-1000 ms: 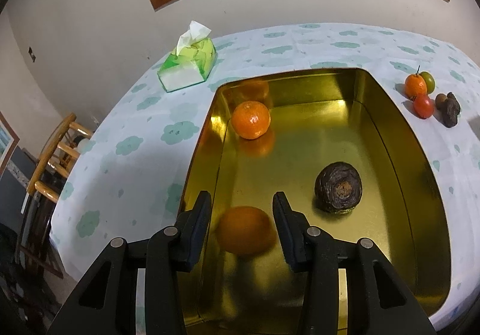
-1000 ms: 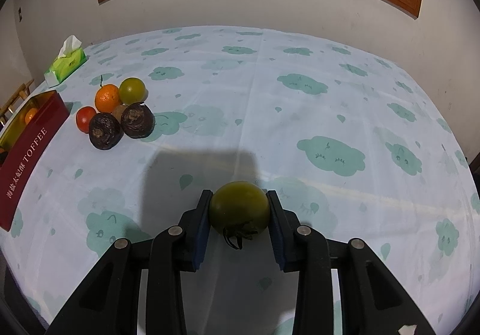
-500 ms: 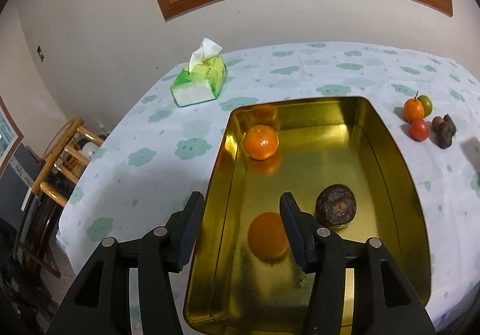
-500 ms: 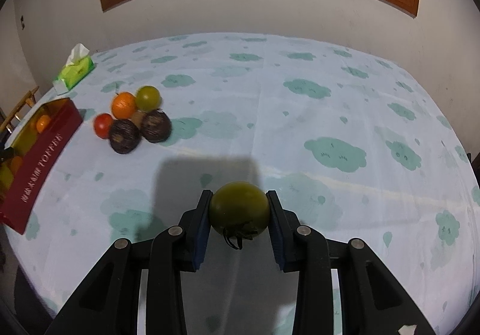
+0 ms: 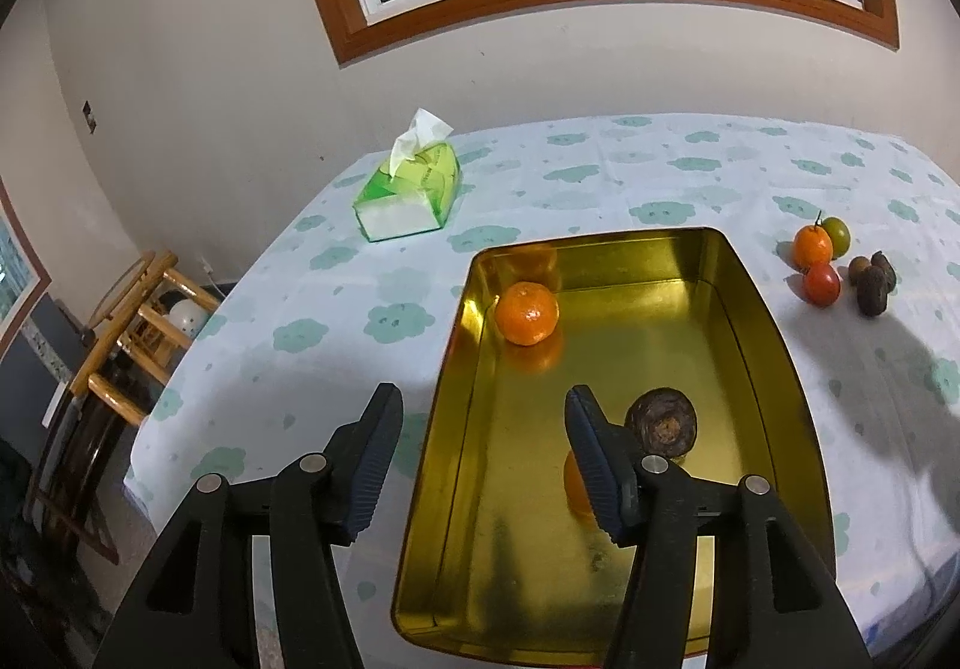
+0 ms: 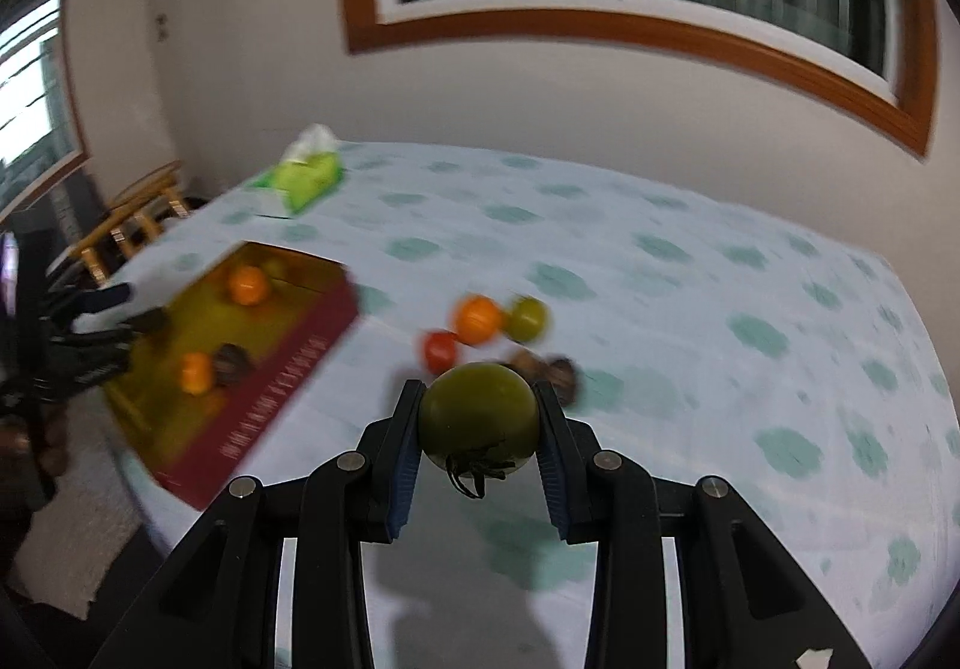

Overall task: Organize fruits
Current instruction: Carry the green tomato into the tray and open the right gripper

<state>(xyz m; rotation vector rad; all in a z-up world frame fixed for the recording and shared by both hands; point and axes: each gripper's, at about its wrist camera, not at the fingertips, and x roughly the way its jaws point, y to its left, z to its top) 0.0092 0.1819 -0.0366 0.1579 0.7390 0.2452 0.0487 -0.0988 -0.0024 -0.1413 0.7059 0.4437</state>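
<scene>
Left wrist view: your left gripper [image 5: 480, 453] hangs over the near left part of the gold tin [image 5: 774, 345], its jaws spread wide with nothing between them. The tin holds three fruits: one orange [image 5: 527, 312] near the far left corner, a second orange [image 5: 577, 484] partly hidden behind the right finger, and one dark wrinkled fruit [image 5: 661, 423] just beside it. To the right of the tin, on the cloud-print tablecloth [image 5: 336, 333], lies a loose cluster: one stemmed orange [image 5: 812, 246], one green fruit [image 5: 836, 236], one red tomato [image 5: 821, 283], one small brownish fruit [image 5: 859, 269], and dark fruits [image 5: 873, 290] whose number you cannot settle from this side. One green tissue box [image 5: 411, 194] stands at the far left of the table; any print on it is unreadable.

Right wrist view (blurred): your right gripper [image 6: 478, 441] is clamped on one green tomato [image 6: 478, 416], calyx facing down, raised above the tablecloth with the cluster behind it. The tin's red outer wall [image 6: 276, 387] carries a line of pale lettering, too smeared to read. The left gripper [image 6: 90, 324] shows at the tin's near end.
</scene>
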